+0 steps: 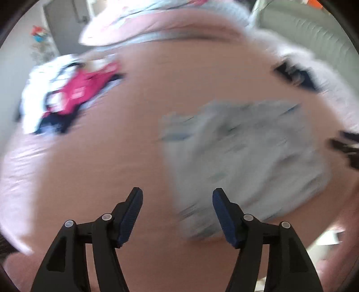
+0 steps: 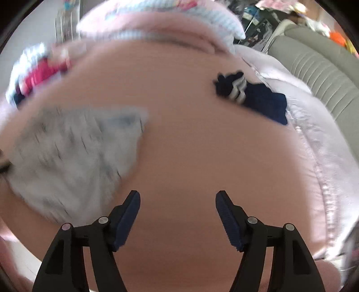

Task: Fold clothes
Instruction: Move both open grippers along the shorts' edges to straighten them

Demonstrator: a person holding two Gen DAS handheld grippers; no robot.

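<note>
A pale grey patterned garment [image 1: 242,161] lies bunched on the pink bed sheet [image 1: 116,161], blurred in both views. My left gripper [image 1: 177,194] hangs above its near left edge, open, with nothing between the pads. In the right wrist view the same grey garment [image 2: 74,157] lies to the left, and my right gripper [image 2: 178,196] stands open over bare pink sheet [image 2: 202,157], apart from the cloth. The other gripper's dark tip [image 1: 346,146] shows at the right edge of the left wrist view.
A heap of pink, white and navy clothes [image 1: 60,98] sits at the far left of the bed. A navy garment with white stripes [image 2: 253,96] lies at the far right. A pink and white pillow [image 2: 161,18] is at the head, a grey ribbed sofa [image 2: 318,74] beyond.
</note>
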